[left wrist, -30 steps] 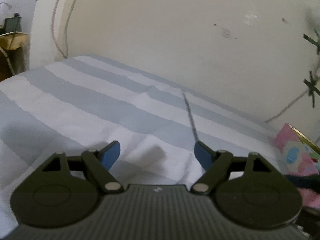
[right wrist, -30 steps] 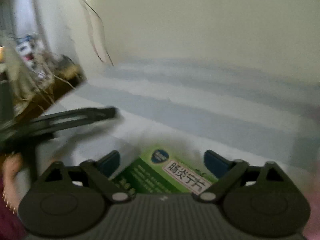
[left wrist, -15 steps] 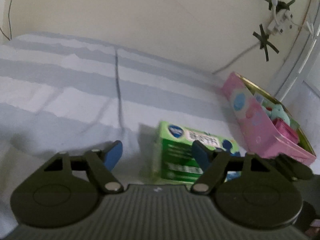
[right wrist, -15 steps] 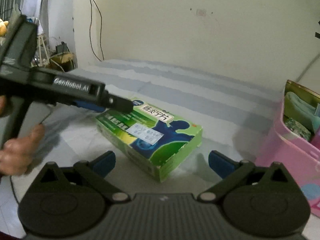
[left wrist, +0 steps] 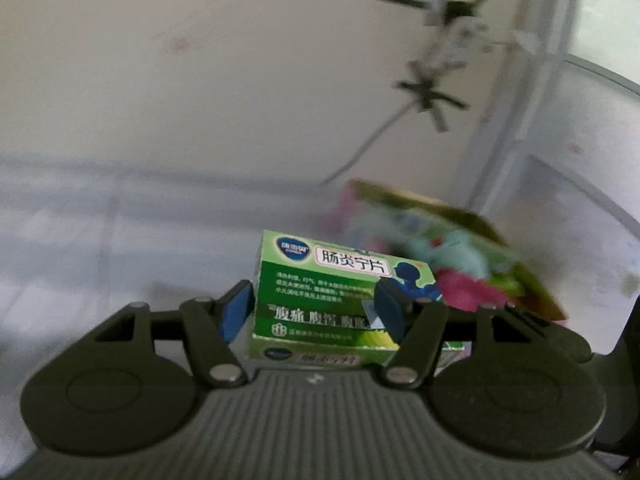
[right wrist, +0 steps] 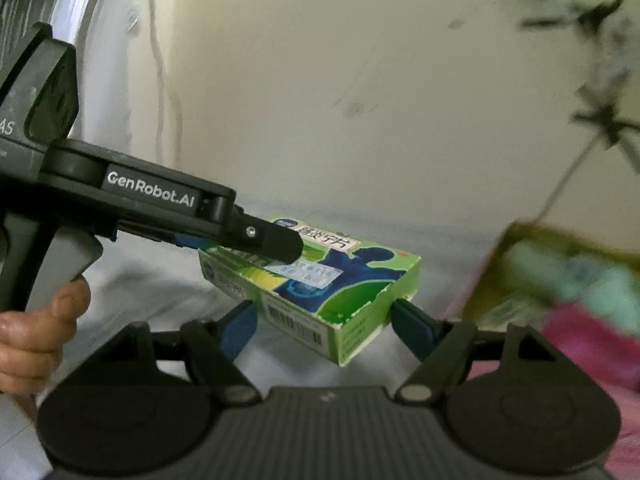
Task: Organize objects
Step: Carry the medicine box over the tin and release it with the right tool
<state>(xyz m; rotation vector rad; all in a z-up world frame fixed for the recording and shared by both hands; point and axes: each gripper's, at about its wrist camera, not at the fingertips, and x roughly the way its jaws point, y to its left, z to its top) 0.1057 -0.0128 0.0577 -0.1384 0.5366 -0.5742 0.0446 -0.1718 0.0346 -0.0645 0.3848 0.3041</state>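
Observation:
A green and blue medicine box (left wrist: pixel 328 296) sits between the blue pads of my left gripper (left wrist: pixel 312 312), which is shut on it. In the right wrist view the same box (right wrist: pixel 320 280) is lifted off the striped bed sheet (right wrist: pixel 140 280), held by the left gripper (right wrist: pixel 256 240) that reaches in from the left. My right gripper (right wrist: pixel 324 324) is open, its pads on either side of the box's near corner, not touching it. A pink box (left wrist: pixel 460 272) with a gold inner rim, holding teal and pink items, stands just behind and to the right.
The pale wall (left wrist: pixel 200 80) rises right behind the bed. Black tape crosses and a cable (left wrist: pixel 424 96) hang on it at upper right. A white frame (left wrist: pixel 520 120) stands at the right. The pink box (right wrist: pixel 568 288) shows blurred at the right of the right wrist view.
My left gripper swung right to the green box, closed on it and lifted it off the sheet. My right gripper has moved closer to the box and stays open.

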